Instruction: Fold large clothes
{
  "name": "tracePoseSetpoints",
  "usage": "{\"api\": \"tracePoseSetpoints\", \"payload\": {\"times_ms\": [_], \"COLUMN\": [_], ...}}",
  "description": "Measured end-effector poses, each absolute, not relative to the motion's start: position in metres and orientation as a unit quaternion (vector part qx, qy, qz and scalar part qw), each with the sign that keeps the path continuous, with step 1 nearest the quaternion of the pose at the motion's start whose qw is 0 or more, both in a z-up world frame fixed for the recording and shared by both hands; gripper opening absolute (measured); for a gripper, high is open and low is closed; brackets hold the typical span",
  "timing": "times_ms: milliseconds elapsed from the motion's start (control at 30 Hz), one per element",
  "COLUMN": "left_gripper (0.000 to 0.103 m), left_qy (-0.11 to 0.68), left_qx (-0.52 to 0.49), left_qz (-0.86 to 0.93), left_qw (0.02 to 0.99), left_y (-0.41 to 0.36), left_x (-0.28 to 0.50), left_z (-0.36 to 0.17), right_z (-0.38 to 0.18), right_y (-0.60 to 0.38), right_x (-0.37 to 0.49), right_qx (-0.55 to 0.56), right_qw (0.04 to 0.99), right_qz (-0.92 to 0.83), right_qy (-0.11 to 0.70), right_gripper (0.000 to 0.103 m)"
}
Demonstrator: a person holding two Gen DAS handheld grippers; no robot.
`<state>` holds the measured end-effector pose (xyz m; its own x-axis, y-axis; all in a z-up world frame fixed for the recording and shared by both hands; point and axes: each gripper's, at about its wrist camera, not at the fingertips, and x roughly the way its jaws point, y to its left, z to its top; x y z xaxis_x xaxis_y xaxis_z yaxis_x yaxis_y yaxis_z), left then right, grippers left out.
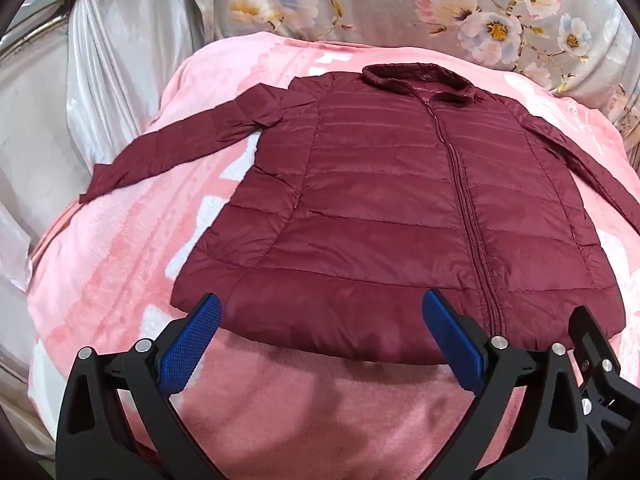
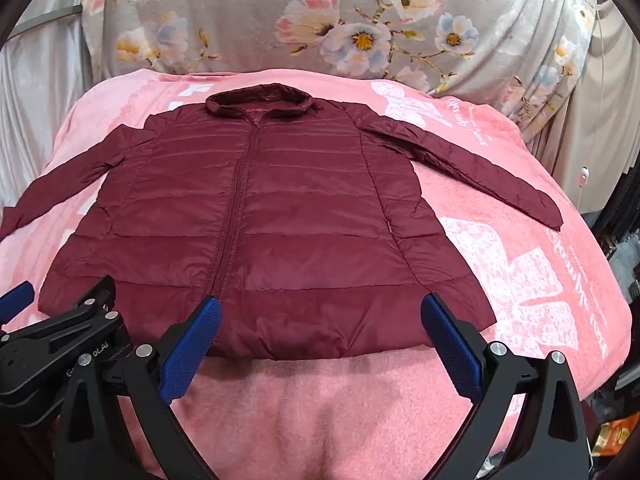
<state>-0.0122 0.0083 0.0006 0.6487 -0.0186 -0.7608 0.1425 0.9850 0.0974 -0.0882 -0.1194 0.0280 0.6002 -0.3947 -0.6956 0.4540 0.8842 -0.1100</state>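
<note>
**A:** Item one?

**B:** Quilted maroon jacket (image 1: 380, 208), zipped, front up, spread flat on a pink blanket (image 1: 120, 264). Collar (image 2: 260, 102) at 12 o'clock, hem at 6 o'clock, nearest the cameras. Zipper (image 2: 236, 200) runs straight from collar to hem.

**A:** Sleeves?

**B:** Both laid out away from the body. In the left wrist view one sleeve (image 1: 180, 148) reaches toward 9 o'clock. In the right wrist view the other sleeve (image 2: 480, 168) slants toward 3 o'clock, cuff lying on the blanket's white print.

**A:** Item two, the tongs?

**B:** Left gripper (image 1: 320, 316): released, jaws spread wide, blue pads (image 1: 188, 348) either side of the hem's left portion, nothing pinched. It hovers at 6 o'clock of the jacket, tilted downward. Right gripper (image 2: 320, 316): likewise released and wide, pads flanking the hem just right of the zipper, grasping nothing. Whether either touches the fabric, I cannot tell.

**A:** Their relation?

**B:** Side by side. Part of the right one's black frame shows at 4 o'clock in the left view; the left one's frame shows at 8 o'clock in the right view.

**A:** Surroundings?

**B:** Grey floral cloth (image 2: 340, 28) beyond the blanket at 12 o'clock; pale satin drape (image 1: 104, 80) at 10 o'clock in the left view.
</note>
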Motion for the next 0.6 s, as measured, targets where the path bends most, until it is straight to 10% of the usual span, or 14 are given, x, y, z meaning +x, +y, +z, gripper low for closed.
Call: {"api": "tracePoseSetpoints", "payload": {"times_ms": [600], "left_gripper": [0.098], "left_qy": [0.415], "left_qx": [0.09], "left_qz": [-0.038], "left_qw": [0.905], "left_y": [0.003], "left_x": [-0.005], "left_z": [-0.001], "right_z": [0.018], "right_y": [-0.134], "right_x": [-0.088], "right_qx": [0.053], "right_qw": [0.896], "right_qz": [-0.223], "right_qy": [0.379], "right_gripper": [0.098]}}
